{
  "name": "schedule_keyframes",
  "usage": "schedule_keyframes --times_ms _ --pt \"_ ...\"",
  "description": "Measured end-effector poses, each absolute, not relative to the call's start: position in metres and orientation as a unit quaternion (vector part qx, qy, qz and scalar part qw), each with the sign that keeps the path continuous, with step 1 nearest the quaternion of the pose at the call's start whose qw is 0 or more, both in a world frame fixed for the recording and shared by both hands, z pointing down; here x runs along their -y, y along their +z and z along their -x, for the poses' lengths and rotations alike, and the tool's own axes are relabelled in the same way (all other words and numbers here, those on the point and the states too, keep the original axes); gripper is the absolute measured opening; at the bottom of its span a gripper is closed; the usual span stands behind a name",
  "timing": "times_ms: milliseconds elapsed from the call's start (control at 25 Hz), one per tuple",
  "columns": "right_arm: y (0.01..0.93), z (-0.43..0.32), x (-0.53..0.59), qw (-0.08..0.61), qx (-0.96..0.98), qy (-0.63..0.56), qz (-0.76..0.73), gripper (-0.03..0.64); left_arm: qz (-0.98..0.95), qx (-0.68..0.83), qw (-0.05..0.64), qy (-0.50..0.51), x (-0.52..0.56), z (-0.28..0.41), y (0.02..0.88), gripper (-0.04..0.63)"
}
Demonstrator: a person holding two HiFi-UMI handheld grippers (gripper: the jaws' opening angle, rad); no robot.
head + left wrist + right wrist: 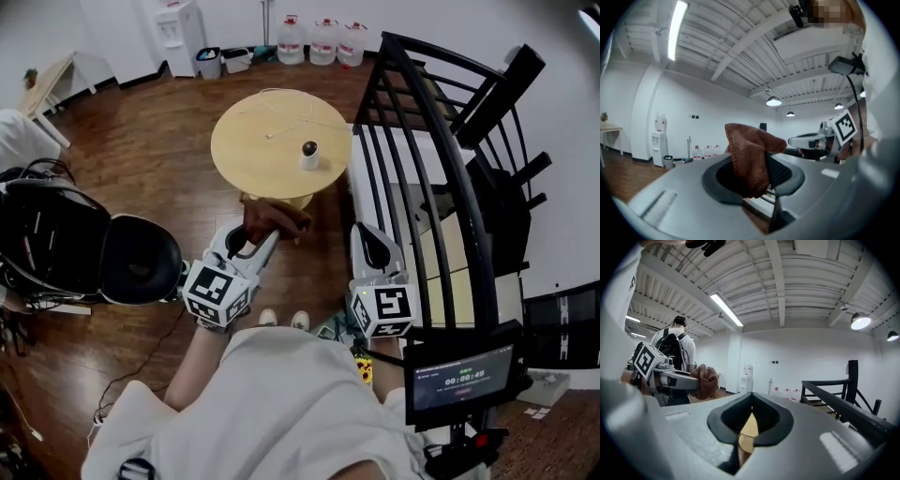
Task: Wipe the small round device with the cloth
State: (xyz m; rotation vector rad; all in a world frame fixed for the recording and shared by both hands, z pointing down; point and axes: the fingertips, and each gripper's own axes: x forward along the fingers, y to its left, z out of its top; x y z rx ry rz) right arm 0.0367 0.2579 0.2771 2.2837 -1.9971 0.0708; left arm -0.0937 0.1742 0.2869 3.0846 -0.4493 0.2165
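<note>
The small round device (309,153), a dark ball on a white base, stands near the right side of a round wooden table (248,150). A crumpled brown cloth (272,217) is held just short of the table's near edge, with my left gripper (251,234) shut on it. In the left gripper view the cloth (747,154) bulges up out of the closed jaws of the left gripper (761,173). My right gripper (370,246) hovers to the right, shut, with nothing held. In the right gripper view the right gripper (751,420) has its jaws together, and the cloth (707,380) shows at left.
A thin white cable (281,127) lies on the table. A black metal railing (441,159) runs along the right. A black office chair (141,258) stands at left. Water bottles (323,39) line the back wall. A small screen (459,380) sits near right. A person with a backpack (675,345) stands behind.
</note>
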Motion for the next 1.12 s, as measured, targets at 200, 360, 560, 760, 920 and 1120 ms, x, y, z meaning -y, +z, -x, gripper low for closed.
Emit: schedule_keyframes --times_ms 200,360,560,760,920,1120 --pt "0.269 -0.015 -0.261 0.076 0.66 0.012 -0.747 0.003 -0.989 0.13 -0.001 0.076 -0.181 0.103 0.278 0.146" --pt "0.261 0.003 -0.265 0.078 0.66 0.009 -0.747 0.002 -0.989 0.127 -0.004 0.074 -0.185 0.122 0.271 0.146" --pt "0.263 0.004 -0.259 0.079 0.657 0.009 -0.75 0.002 -0.99 0.124 -0.001 0.071 -0.179 0.124 0.274 0.146" --pt "0.263 -0.003 -0.258 0.083 0.659 0.014 -0.747 0.002 -0.99 0.123 0.005 0.071 -0.18 0.117 0.273 0.146" --pt "0.264 0.003 -0.257 0.087 0.658 0.016 -0.748 0.003 -0.99 0.121 0.01 0.073 -0.18 0.122 0.276 0.146" --pt "0.263 0.011 -0.248 0.09 0.666 0.019 -0.741 0.002 -0.99 0.121 0.016 0.075 -0.172 0.124 0.275 0.146"
